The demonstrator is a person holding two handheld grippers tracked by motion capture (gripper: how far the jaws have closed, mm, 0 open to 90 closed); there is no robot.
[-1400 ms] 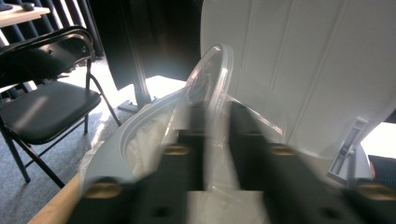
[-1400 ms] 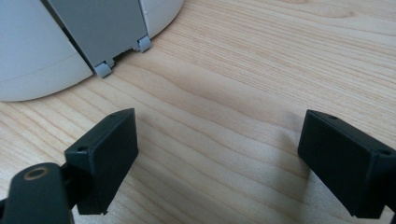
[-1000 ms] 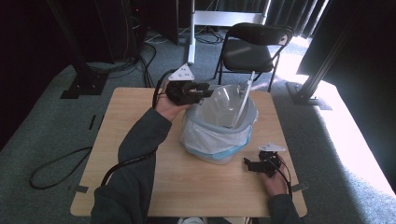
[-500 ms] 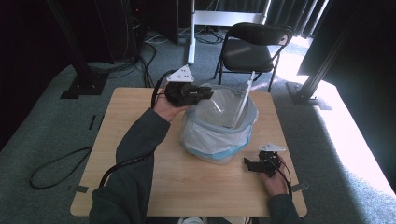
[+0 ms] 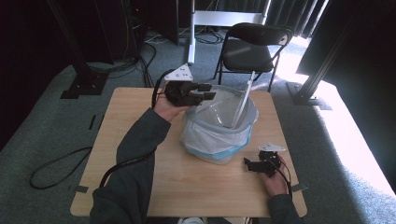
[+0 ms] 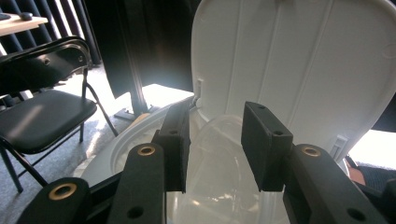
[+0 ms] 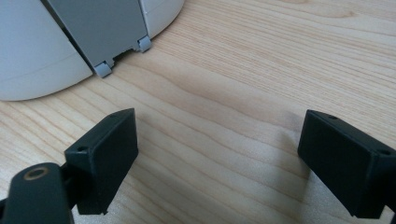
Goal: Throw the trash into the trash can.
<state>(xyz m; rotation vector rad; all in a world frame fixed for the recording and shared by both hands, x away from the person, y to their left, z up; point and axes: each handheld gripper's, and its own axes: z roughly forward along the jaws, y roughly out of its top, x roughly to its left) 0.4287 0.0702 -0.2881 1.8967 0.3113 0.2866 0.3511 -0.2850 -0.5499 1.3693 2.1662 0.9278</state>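
Observation:
A white bin (image 5: 219,156) lined with a clear plastic bag (image 5: 205,133) stands mid-table, its lid (image 5: 243,100) propped upright. My left gripper (image 5: 208,92) hovers over the bin's far-left rim, and its jaws have just been opening, with nothing pressed between them. In the left gripper view the gripper (image 6: 215,140) looks into the bag (image 6: 219,154) with the lid (image 6: 289,60) behind. My right gripper (image 5: 247,163) rests open on the table at the front right. In the right gripper view it (image 7: 219,140) faces the bin's base (image 7: 37,60) and grey pedal (image 7: 107,32).
The wooden table (image 5: 140,116) has bare room left of and in front of the bin. A black folding chair (image 5: 254,46) stands beyond the far edge, with dark stands and cables on the carpet around it.
The bag, puffed up above the rim a second ago, has sunk down into the bin. The left jaws have spread wider. The right gripper has not moved.

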